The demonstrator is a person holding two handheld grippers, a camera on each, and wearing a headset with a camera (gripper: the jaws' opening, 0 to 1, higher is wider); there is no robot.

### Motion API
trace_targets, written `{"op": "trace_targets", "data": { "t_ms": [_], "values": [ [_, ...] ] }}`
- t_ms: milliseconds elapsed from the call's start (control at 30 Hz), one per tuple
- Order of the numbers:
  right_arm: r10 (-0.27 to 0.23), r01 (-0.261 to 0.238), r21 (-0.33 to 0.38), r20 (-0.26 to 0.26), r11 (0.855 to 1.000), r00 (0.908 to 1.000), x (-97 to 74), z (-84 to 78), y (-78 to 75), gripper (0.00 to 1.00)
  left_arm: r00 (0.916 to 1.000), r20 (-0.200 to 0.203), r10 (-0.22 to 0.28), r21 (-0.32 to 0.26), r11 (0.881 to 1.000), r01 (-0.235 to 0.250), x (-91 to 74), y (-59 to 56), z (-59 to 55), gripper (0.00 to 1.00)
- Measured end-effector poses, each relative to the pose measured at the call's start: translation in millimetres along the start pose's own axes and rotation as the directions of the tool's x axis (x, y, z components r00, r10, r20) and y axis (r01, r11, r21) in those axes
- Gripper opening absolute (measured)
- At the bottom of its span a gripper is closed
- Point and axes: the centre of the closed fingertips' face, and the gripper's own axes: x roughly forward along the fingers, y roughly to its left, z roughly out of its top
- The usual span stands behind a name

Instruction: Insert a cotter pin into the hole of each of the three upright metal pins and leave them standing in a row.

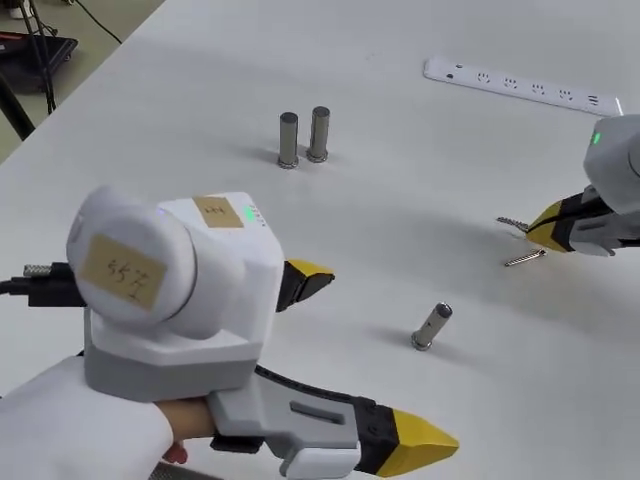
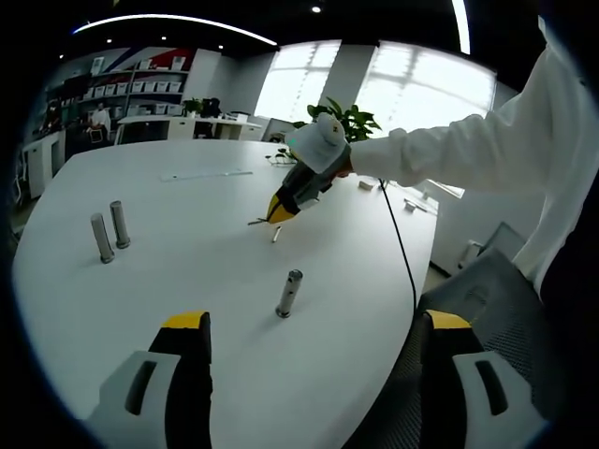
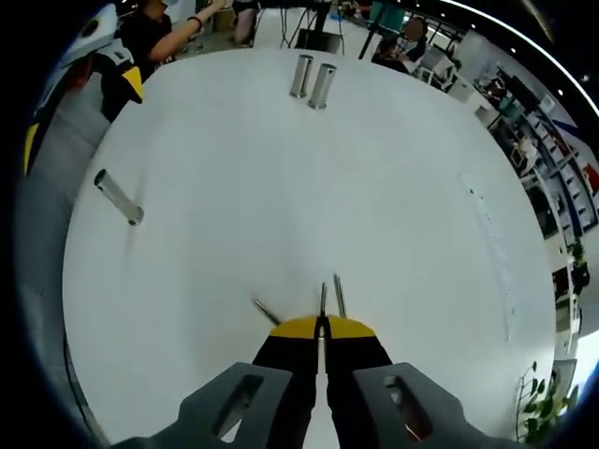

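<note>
Table surface was white and carried all task items. The lone metal pin served as the reference; it appeared slanted in the head view, and whether it stood or lay tipped could not be settled. The first upright pin and second upright pin stood just beside each other, well beyond the lone metal pin and to its left, with nothing seen in their holes. The right gripper was low over the table to the right of the lone metal pin, its jaws closed together on a gripped cotter pin that stuck out past the yellow tips. A second cotter pin lay on the table just beside the gripped one, and a third cotter pin lay near the tips on the other side; all three were well apart from the lone metal pin. The left gripper was on the near side of the lone metal pin, jaws spread wide, nothing between them. A power strip lay far beyond the lone metal pin, towards the right
</note>
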Motion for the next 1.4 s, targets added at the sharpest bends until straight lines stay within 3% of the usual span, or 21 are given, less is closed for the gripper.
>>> {"op": "trace_targets", "data": {
  "t_ms": [167, 300, 400, 700, 767, 967, 1300, 1400],
  "values": [
    [-0.055, 0.055, 0.008, 0.060, 0.998, 0.9967, -21.1, 9.6, 0.0, 0.00, 0.9999, -0.011, 0.007, 0.021, 1.000, -0.006, 1.2, -0.6, -0.3, 0.90],
    [-0.091, 0.090, 0.015, 0.112, 0.996, 0.9895, -38.8, 19.6, 3.3, 0.00, 1.0000, 0.004, 0.007, 0.012, 1.000, -0.007, 3.6, -1.0, 7.6, 0.85],
    [-0.159, 0.158, 0.020, 0.156, 0.987, 0.9749, -54.7, 28.1, 2.8, 0.00, 0.9998, 0.006, 0.020, -0.009, 1.000, -0.020, 5.5, 1.0, 9.9, 0.84],
    [-0.241, 0.243, 0.020, 0.233, 0.970, 0.9423, -91.6, 38.9, 25.7, 0.00, 0.9983, -0.053, -0.025, 0.024, 0.999, 0.026, 14.9, -5.4, 11.2, 0.75],
    [-0.252, 0.251, 0.033, 0.248, 0.967, 0.9357, -94.9, 36.4, 27.2, 0.00, 0.9979, -0.058, -0.031, 0.037, 0.999, 0.033, 17.0, -6.0, 13.7, 0.74],
    [-0.265, 0.261, 0.048, 0.258, 0.964, 0.9291, -102.1, 35.3, 38.0, 0.00, 0.9953, -0.063, -0.073, 0.041, 0.996, 0.076, 28.0, -8.8, 27.0, 0.68],
    [-0.259, 0.246, 0.083, 0.327, 0.966, 0.9089, -116.1, 54.0, 68.5, 0.00, 0.9905, -0.043, -0.130, 0.045, 0.990, 0.132, 50.9, -13.1, 56.1, 0.57],
    [-0.252, 0.244, 0.064, 0.331, 0.968, 0.9096, -116.6, 59.0, 76.9, 0.00, 0.9861, -0.056, -0.156, 0.053, 0.986, 0.159, 55.1, -15.3, 59.8, 0.49]
  ]
}}
